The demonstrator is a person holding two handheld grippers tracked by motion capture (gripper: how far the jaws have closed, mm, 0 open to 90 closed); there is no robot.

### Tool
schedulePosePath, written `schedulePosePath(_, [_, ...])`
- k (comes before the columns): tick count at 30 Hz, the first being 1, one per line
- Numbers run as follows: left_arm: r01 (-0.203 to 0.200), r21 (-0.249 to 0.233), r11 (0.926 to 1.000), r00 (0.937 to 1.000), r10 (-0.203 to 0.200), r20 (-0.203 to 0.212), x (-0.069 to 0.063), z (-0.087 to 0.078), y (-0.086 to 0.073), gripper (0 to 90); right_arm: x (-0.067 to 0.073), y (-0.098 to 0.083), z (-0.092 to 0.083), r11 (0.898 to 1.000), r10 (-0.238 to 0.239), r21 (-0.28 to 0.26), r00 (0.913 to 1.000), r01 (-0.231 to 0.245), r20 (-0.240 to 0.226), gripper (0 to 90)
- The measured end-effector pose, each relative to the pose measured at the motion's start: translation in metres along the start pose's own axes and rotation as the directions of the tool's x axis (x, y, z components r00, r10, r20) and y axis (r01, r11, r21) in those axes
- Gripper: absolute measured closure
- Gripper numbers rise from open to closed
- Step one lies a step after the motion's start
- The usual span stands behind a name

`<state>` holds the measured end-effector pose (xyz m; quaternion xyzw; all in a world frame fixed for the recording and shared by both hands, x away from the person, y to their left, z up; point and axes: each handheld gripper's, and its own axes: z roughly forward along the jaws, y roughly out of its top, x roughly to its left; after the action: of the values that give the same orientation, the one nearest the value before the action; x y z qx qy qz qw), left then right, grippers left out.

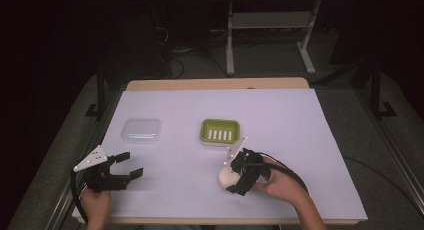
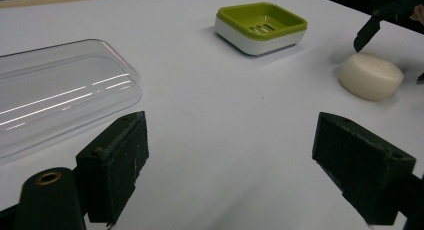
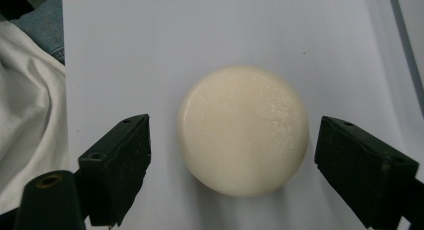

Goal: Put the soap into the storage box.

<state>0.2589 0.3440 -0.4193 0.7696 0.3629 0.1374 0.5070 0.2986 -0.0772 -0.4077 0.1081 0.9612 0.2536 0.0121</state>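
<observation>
A round cream soap bar (image 1: 227, 178) (image 3: 243, 130) (image 2: 371, 76) lies flat on the white table cover. My right gripper (image 1: 235, 177) (image 3: 232, 165) hovers over it, open, its two jaws straddling the bar with a gap on each side. A green soap dish (image 1: 220, 131) (image 2: 261, 26) with a slotted floor sits beyond it near the table's middle. A clear plastic lid (image 1: 141, 130) (image 2: 55, 95) rests at the left. My left gripper (image 1: 129, 165) (image 2: 230, 160) is open near the front left corner, holding nothing.
The white sheet (image 1: 280, 115) covers most of the wooden table, whose far edge (image 1: 215, 83) shows behind it. White cloth and denim (image 3: 25, 90) lie beyond the sheet's edge in the right gripper view. Desk legs and cables stand on the dark floor behind.
</observation>
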Motion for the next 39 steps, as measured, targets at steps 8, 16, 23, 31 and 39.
schedulePosePath(8, [0.0, 0.0, 1.0, 1.0, 0.0, 0.001, 0.0, 0.0, 0.0, 14.5, 0.0, 0.001, 0.006, 1.0, 0.004, 0.012, 1.0, -0.004, -0.001, 14.2])
schedulePosePath(16, [0.002, -0.004, 1.0, 1.0, -0.002, 0.0, 0.0, 0.0, 0.0, 14.4, 0.0, 0.0, 0.01, 1.0, 0.01, 0.011, 0.9999, -0.01, 0.002, 14.3])
schedulePosePath(23, [0.002, -0.002, 1.0, 1.0, -0.002, 0.001, -0.001, 0.0, 0.0, 14.5, -0.001, -0.003, 0.014, 1.0, 0.022, 0.006, 0.9997, -0.022, 0.008, 14.5])
schedulePosePath(31, [0.004, -0.002, 1.0, 1.0, -0.004, 0.002, -0.001, 0.001, 0.0, 14.5, -0.001, -0.002, 0.019, 0.999, 0.02, 0.026, 0.9997, -0.021, 0.015, 15.2])
schedulePosePath(39, [0.002, 0.001, 1.0, 1.0, -0.002, 0.004, -0.001, 0.001, 0.0, 14.5, -0.001, -0.003, 0.021, 0.999, 0.024, 0.027, 0.9996, -0.024, 0.016, 18.4])
